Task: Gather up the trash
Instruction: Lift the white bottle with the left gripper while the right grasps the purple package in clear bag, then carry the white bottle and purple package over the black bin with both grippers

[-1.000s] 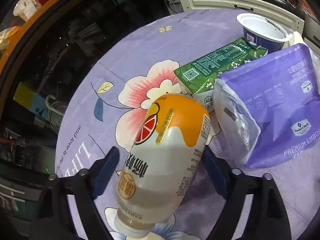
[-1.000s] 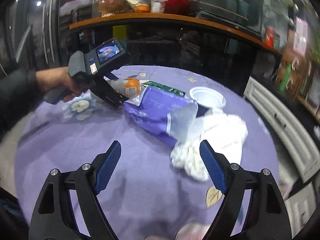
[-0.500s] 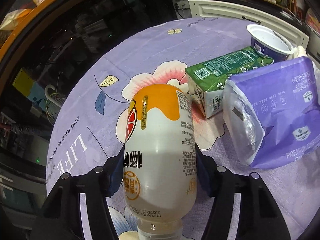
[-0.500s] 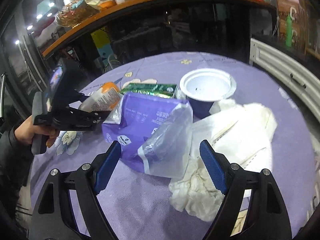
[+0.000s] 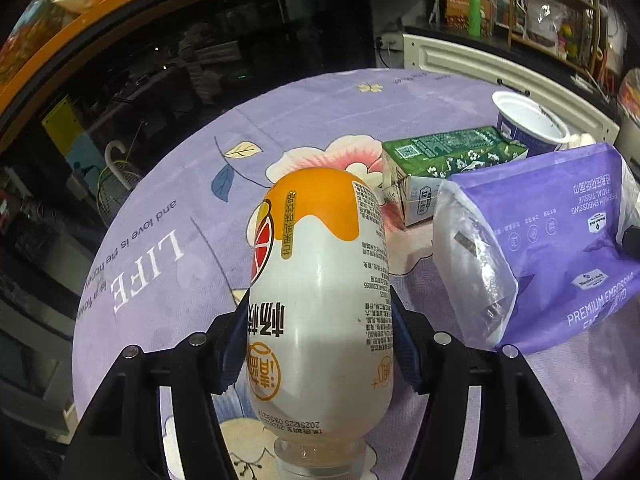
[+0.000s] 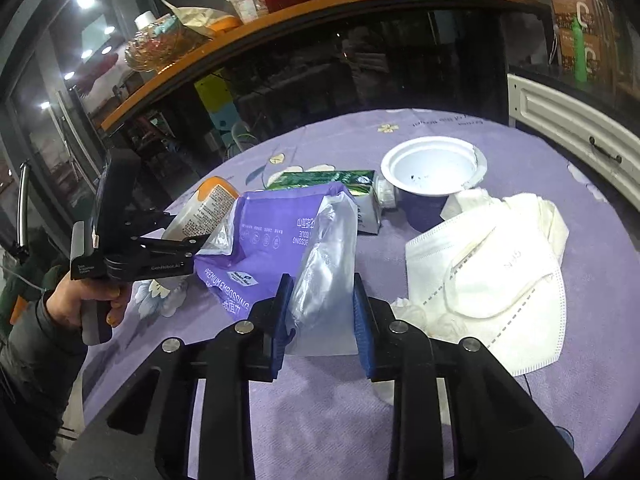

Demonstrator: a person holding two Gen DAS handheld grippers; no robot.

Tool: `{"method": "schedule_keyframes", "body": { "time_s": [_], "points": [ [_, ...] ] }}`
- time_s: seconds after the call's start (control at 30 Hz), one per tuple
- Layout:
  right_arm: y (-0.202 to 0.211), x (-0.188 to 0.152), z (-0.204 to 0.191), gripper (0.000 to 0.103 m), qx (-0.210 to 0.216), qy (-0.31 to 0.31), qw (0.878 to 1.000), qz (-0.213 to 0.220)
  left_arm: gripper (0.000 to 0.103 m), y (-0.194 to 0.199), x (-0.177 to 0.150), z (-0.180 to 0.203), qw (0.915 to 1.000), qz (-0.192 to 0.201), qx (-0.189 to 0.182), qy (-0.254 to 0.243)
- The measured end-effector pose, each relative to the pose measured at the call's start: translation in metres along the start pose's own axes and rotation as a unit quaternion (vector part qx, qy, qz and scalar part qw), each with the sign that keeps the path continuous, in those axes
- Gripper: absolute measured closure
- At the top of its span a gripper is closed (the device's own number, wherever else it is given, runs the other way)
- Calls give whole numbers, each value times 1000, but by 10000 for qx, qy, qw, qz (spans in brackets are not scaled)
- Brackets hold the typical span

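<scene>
My left gripper [image 5: 318,320] is shut on a white and orange drink bottle [image 5: 320,288], held above the purple tablecloth; it also shows in the right wrist view [image 6: 206,208]. My right gripper [image 6: 322,312] is shut on the clear end of a purple tissue bag [image 6: 280,236], which still rests on the table; the bag also shows in the left wrist view [image 5: 560,248]. A green carton [image 5: 440,160], an empty blue cup [image 6: 432,176] and a white face mask [image 6: 492,276] lie on the table.
The round table has a purple flowered cloth [image 6: 440,420]. A dark glass counter with an orange shelf [image 6: 280,28] stands behind it. A white panel [image 6: 576,136] runs along the right. The person's left hand [image 6: 88,300] holds the left gripper.
My left gripper closed on the bottle and lifted it. My right gripper moved forward to the tissue bag and closed on its clear end.
</scene>
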State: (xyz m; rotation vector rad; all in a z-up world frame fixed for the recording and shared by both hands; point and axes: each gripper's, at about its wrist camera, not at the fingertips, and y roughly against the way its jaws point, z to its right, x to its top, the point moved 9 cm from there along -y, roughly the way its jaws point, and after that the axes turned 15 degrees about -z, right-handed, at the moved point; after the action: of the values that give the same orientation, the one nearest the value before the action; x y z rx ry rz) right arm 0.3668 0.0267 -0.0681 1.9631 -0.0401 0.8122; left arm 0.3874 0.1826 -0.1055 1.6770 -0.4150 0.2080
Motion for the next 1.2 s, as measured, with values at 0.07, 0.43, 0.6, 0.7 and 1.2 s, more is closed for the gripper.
{"method": "schedule_keyframes", "body": {
  "time_s": [0.07,0.43,0.6,0.7,1.2],
  "points": [
    [9,-2,-8,75,-52,100,9999,122,42,6,-1,-3,9999,92,-70,119],
    [65,-33,-22,75,-262,290,9973,614,42,57,-37,0,9949,738,-244,646],
    [98,-60,-12,75,-339,174,9963,769,42,78,-57,25,9921,944,-464,677],
    [117,-77,-2,75,-465,103,9954,829,42,89,-64,50,9913,1038,-605,530],
    [203,-168,80,75,-1060,-895,9824,1248,42,133,-73,187,9781,1418,-1487,-323]
  ]
}}
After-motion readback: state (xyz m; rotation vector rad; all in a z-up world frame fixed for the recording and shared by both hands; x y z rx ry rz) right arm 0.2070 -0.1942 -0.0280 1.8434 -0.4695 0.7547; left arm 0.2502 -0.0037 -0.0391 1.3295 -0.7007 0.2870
